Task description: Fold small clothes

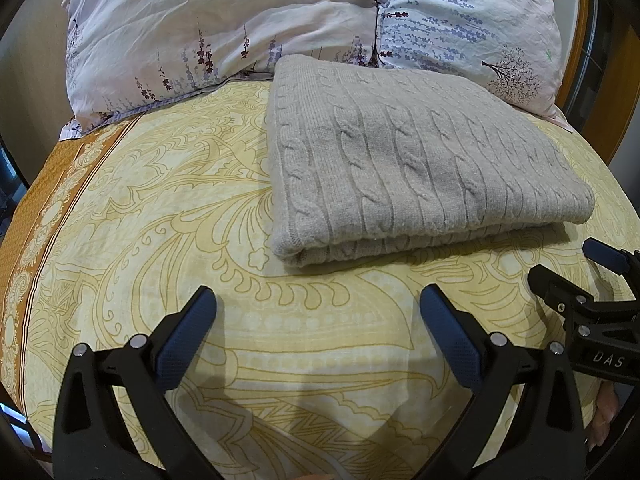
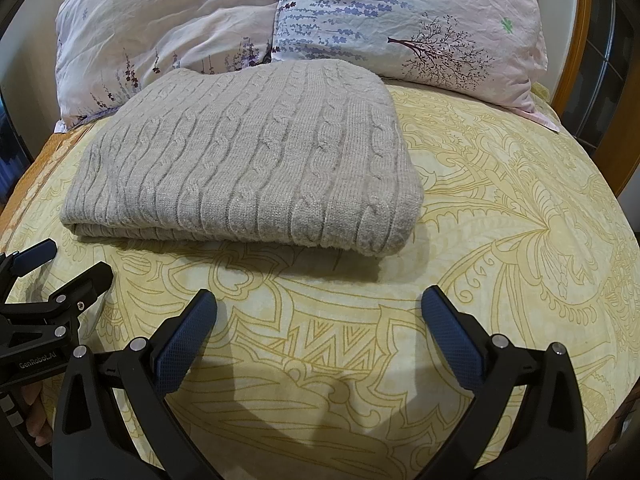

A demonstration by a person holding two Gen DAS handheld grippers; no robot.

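Both grippers (image 1: 318, 304) (image 2: 319, 304) gape just short of the folded sweater (image 1: 420, 160).

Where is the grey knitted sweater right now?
The folded sweater lies on the yellow bedsheet, just below the floral pillows, ahead of both open tongs.

L gripper (image 1: 318, 300): jaws wide apart, empty | R gripper (image 2: 319, 300): same, side by side

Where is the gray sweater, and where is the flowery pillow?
gray sweater (image 1: 420, 168), left wrist view, middle of its folded cable-knit top.
flowery pillow (image 2: 420, 12), right wrist view, middle of the right-hand pillow's face.
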